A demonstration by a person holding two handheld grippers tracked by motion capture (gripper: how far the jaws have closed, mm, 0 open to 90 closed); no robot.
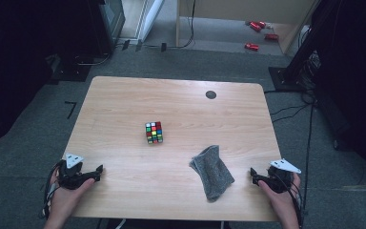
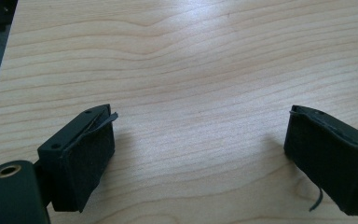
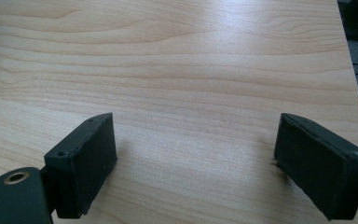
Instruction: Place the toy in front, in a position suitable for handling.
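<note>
wood table (image 1: 171, 95): cube (image 1: 154, 132), grey cloth (image 1: 212, 171); both grippers' jaws wide, empty.

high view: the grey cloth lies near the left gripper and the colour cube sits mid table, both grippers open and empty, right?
Not quite. In the high view the grey cloth lies near the right gripper, not the left gripper. The rest holds: the colour cube sits mid table, and both grippers are open and empty.
</note>
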